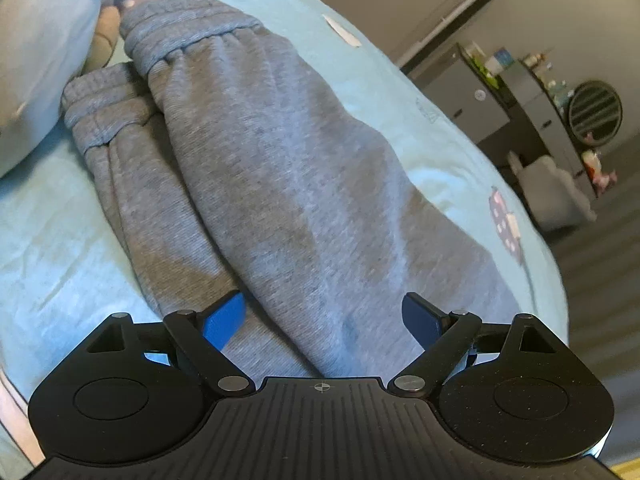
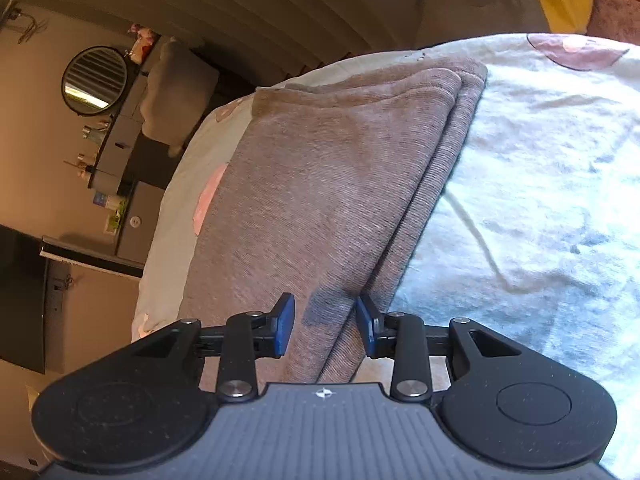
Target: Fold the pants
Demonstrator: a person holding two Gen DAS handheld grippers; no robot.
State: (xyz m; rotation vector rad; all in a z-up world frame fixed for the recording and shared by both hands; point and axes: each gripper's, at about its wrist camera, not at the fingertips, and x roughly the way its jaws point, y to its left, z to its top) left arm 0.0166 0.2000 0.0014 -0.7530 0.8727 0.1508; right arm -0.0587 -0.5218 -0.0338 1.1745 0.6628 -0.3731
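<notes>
- Pants, grey, are being supported flat on the pale blue bedsheet, legs doubled together.
- Left gripper is being held spread wide over the fabric.
- Right gripper is being held released astride the folded edge.

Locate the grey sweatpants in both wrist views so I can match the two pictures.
Left wrist: the grey knit sweatpants run from the cuffs at upper left down the centre to between the left tongs.
Right wrist: they fill the centre as stacked folded layers, reaching down between the right tongs.
Shared landmark: the round slatted mirror.
</notes>
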